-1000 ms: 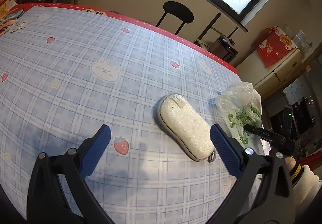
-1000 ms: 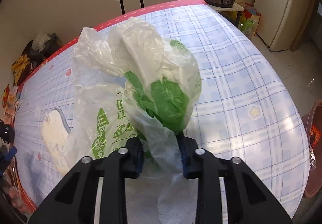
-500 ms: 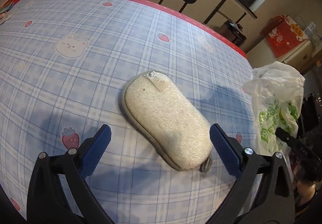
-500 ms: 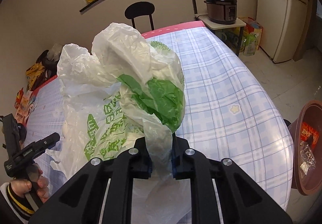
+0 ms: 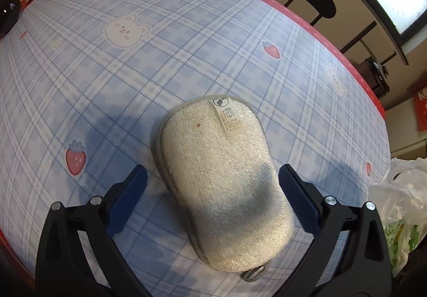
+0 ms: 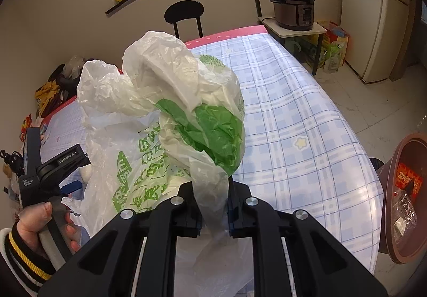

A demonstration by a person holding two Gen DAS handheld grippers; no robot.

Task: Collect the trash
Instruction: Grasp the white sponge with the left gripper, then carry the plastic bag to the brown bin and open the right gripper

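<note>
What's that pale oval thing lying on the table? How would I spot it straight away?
Look at the big table with the blue checked cloth printed with bears and strawberries. Near its close edge, between the open blue fingers of the left gripper, lies the oval sponge pad. Unlike the crinkly plastic bag nearby, it is fuzzy, off-white, grey-edged, with a small white tag.

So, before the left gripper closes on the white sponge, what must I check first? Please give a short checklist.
1. Left gripper open: ok.
2. Sponge lies between its fingers, one on each side: ok.
3. Fingers touching the sponge: cannot tell; a gap shows at both sides.
4. Right gripper shut on the plastic bag: ok.
5. Bag mouth open for the sponge: not ok; the plastic is bunched up in the grip.
6. Tablecloth around the sponge free of other things: ok.
</note>
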